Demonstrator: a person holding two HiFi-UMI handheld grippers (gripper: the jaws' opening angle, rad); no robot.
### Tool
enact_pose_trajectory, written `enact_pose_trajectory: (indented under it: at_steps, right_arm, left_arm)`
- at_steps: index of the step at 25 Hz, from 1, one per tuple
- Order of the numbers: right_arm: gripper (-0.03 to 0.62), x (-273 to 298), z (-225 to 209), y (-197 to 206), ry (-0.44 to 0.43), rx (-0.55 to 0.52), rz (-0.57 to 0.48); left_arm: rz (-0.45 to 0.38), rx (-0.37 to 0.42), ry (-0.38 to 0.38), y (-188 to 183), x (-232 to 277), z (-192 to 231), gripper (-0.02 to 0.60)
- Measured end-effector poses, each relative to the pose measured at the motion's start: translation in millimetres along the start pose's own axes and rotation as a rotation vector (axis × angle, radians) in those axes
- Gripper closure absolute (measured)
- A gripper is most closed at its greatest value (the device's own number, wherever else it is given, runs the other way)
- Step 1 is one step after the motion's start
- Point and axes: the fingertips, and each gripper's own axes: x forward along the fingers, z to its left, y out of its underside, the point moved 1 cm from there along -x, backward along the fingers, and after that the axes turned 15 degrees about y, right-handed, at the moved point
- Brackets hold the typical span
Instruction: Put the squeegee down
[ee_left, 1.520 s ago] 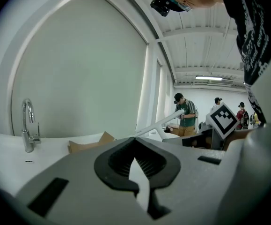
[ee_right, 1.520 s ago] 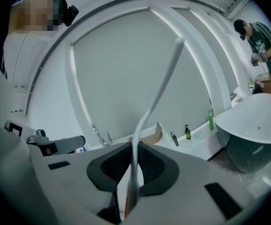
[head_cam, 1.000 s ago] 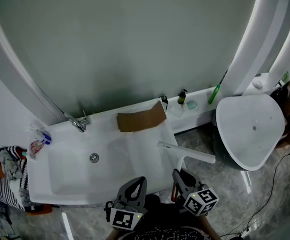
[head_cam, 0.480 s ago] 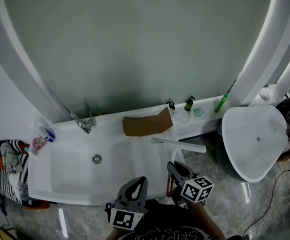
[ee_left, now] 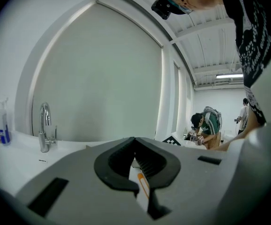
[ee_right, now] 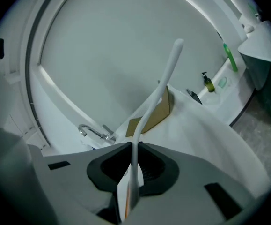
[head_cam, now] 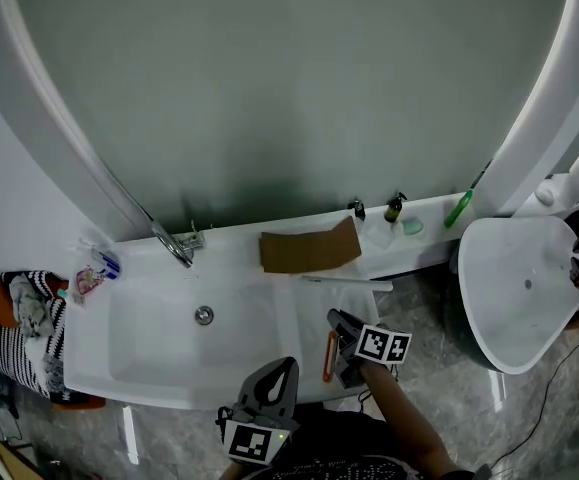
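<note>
Right gripper view shows the right gripper [ee_right: 134, 149] squeezing the long white plastic squeegee [ee_right: 156, 90], whose handle end is partly hidden behind the jaws. The left gripper [ee_left: 135, 139] is pinched closed on nothing.

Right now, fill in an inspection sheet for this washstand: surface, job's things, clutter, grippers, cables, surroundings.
Surface: white sink with a faucet at its back.
Job's things: squeegee held over the sink's right side, not yet put down; whether its blade touches cannot be told.
Clutter: brown cardboard at the sink's back edge; dark bottle and green item on the ledge.
Grippers: right gripper shut on the squeegee's handle; left gripper shut, nothing between its jaws.
Cables: one thin cable on the floor at right.
Surroundings: second white basin at right; striped cloth at left.
</note>
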Motion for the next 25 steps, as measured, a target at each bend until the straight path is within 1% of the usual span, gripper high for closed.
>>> enact_pose_trajectory:
  at_steps: [5,16,22,24,25]
  right_arm:
    - [0.539,17.6,-24.7,6.5,0.073,0.002,0.047]
    - [0.537,30.8,-47.9,11.2,0.133,0.094,0.103]
    - [0.536,31.6,-47.7,10.3,0.148,0.063,0.116]
    - [0.534,30.3,-47.5,8.2,0.174,0.017,0.106]
    - [0.516,28.9,-47.4,5.5,0.191,-0.015,0.096]
  left_arm:
    - [0.014,-0.019,-0.005,3.6,2.5,4.7,0.577]
    - [0.040,-0.055,0.016,8.5,11.3,11.6,0.577]
    - [0.034,-0.054,0.009,8.2,10.4,15.1,0.577]
    - [0.029,-0.054,0.002,7.7,8.4,16.6,0.577]
    - [0.028,-0.055,0.000,7.2,7.7,17.1,0.577]
